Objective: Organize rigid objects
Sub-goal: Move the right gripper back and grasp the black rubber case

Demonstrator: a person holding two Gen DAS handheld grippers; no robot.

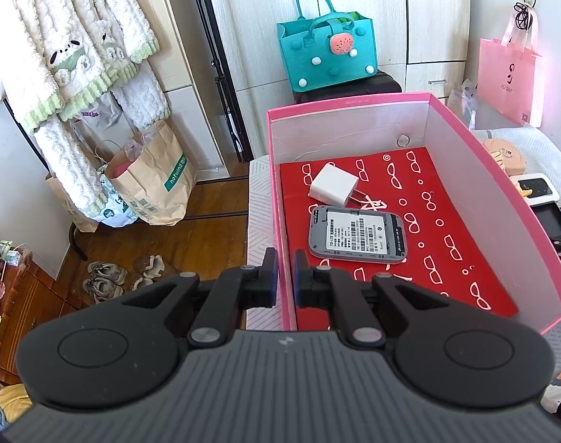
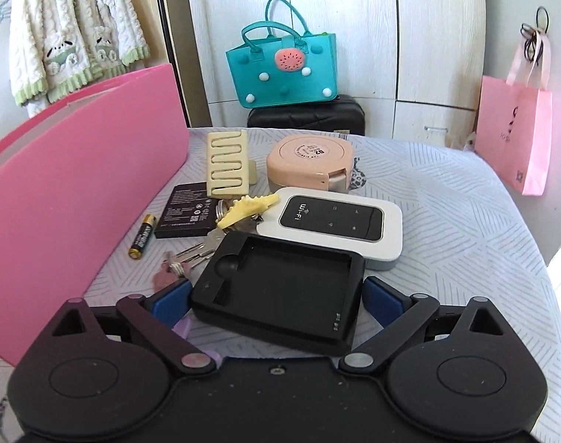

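Both wrist views look steeply down, close in, sharing the pink box (image 1: 465, 155) and, seemingly, teal bag (image 2: 280, 70).

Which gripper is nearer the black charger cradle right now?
Right. The right gripper is open with the black charger cradle between its fingers. The left gripper is shut on the pink box wall, away from the cradle.

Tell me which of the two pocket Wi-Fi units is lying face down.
The grey-edged unit inside the pink box: its barcode label faces up. The white one on the bedspread shows its black Wi-Fi panel.
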